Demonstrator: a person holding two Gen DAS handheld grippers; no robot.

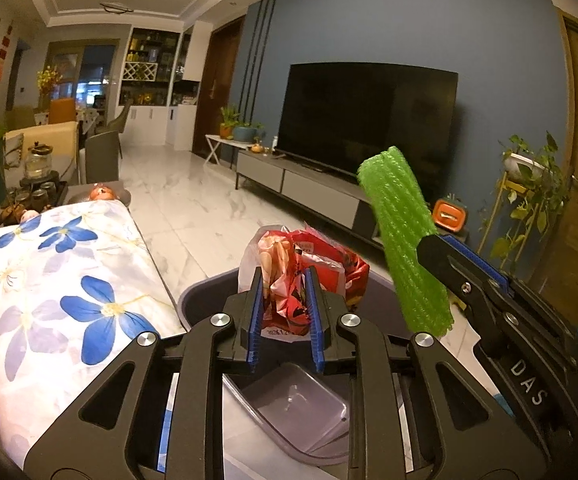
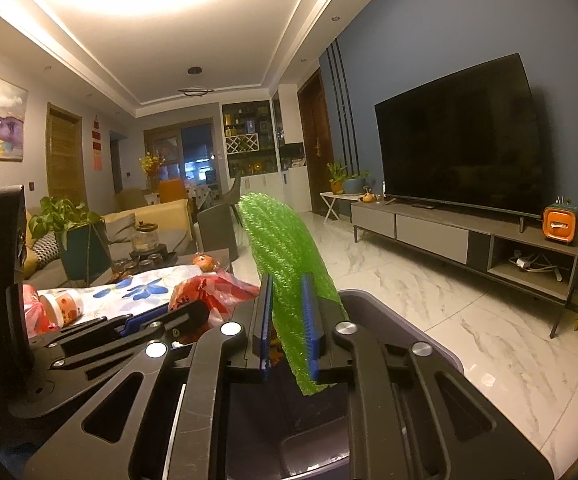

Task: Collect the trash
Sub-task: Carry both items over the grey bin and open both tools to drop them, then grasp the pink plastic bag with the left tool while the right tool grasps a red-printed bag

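My left gripper (image 1: 285, 284) is shut on a crumpled red and white plastic wrapper (image 1: 317, 260), held just above a grey bin (image 1: 201, 300). A clear plastic container (image 1: 301, 412) lies inside the bin. To the right, my right gripper (image 1: 435, 242) is shut on a strip of green bubble wrap (image 1: 405, 232) that sticks up steeply. In the right wrist view the green bubble wrap (image 2: 277, 236) is clamped between the blue pads of my right gripper (image 2: 288, 280), over the bin's rim (image 2: 401, 312). My left gripper (image 2: 185, 312) with the red wrapper (image 2: 213, 290) is at the left.
A table under a blue-flowered cloth (image 1: 69, 280) stands left of the bin, with a small jar (image 2: 63, 306) and other items on it. Marble floor (image 2: 429, 300) stretches to a low TV cabinet (image 2: 449, 236) and a plant stand (image 1: 529, 200) at the right.
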